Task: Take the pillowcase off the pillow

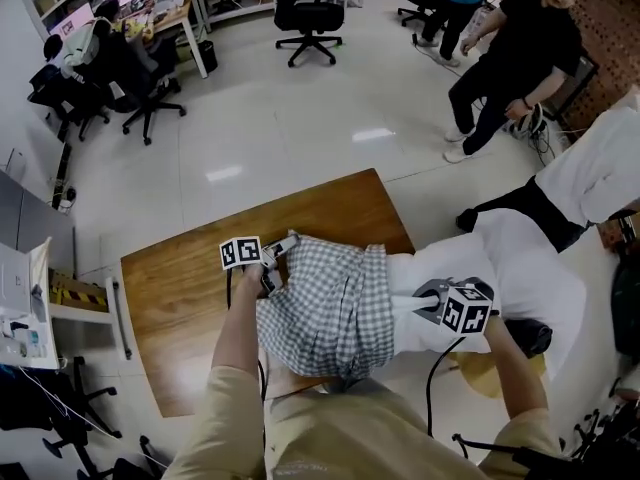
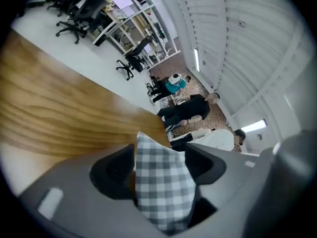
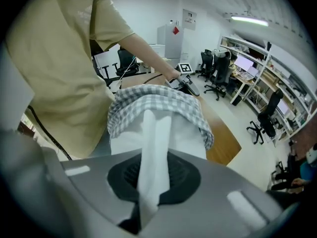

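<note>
The grey-and-white checked cotton pillowcase lies along the near edge of the brown wooden worktop. It is bunched over the left part of the plain white pillow. The pillow's bare right end sticks out past the worktop's right edge, so its long axis runs straight from one claw to the other.

The left claw sits at the pillowcase's closed, far-left end. It stands fairly wide, with a peak of the checked cloth rising between its pads. A thin strip of worktop colour shows between one pad and the cloth, so the cloth looks caught between the pads rather than clamped.

The right claw is at the opposite end. It is pinched tight on a ridge of the white pillow fabric, and the pillowcase's open mouth faces it from just beyond.

The case therefore has to travel leftward along the worktop's near edge, away from the right claw, while the pillow is held back at its bare end. The left claw is the nearer one to the cloth. It probably needs a firmer bite before any pull, or the checked corner may slip free. From how things lie, I judge that more than half of the pillow is still covered.
</note>
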Demonstrator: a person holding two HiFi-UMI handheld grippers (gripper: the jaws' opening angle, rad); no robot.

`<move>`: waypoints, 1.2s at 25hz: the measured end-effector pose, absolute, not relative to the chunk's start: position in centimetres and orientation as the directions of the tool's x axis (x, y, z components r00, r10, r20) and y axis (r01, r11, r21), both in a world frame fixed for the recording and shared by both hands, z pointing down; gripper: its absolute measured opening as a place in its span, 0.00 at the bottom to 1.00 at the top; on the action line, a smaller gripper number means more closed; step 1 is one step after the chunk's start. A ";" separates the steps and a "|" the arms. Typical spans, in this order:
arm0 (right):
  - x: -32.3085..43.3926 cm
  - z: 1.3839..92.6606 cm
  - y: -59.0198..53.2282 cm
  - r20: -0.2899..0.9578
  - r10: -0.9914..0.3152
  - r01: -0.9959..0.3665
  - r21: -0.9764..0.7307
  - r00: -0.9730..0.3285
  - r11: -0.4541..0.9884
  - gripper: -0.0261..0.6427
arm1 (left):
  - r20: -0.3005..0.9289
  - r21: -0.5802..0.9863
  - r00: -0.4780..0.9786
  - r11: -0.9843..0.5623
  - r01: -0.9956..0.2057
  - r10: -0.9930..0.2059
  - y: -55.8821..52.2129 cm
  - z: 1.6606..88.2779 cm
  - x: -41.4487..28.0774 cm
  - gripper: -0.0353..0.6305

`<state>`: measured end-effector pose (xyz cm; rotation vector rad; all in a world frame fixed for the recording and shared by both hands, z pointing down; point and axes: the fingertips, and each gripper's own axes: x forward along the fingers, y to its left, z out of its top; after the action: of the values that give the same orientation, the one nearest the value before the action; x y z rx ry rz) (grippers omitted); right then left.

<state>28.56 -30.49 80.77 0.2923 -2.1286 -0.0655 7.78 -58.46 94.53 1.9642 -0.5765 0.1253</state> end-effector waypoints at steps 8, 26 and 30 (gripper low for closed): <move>28.9 77.4 -33.5 0.802 -0.258 -0.270 0.126 -0.539 0.955 0.06 | 0.519 0.688 0.719 -0.272 -0.672 -0.462 -62.1 93.5 4.7 0.06; 32.4 77.8 -37.6 0.776 -0.306 -0.344 0.123 -0.552 0.931 0.06 | 0.434 0.353 0.842 -0.799 -0.487 -0.321 -38.2 82.8 2.1 0.73; 32.5 78.3 -37.7 0.789 -0.301 -0.346 0.121 -0.535 0.931 0.06 | 0.612 0.231 0.779 -0.911 -0.341 -0.136 -29.8 89.9 8.3 0.79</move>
<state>32.52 -37.67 78.28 0.4575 -2.1703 0.0617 8.34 -29.81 89.87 2.6421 -0.3653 0.8733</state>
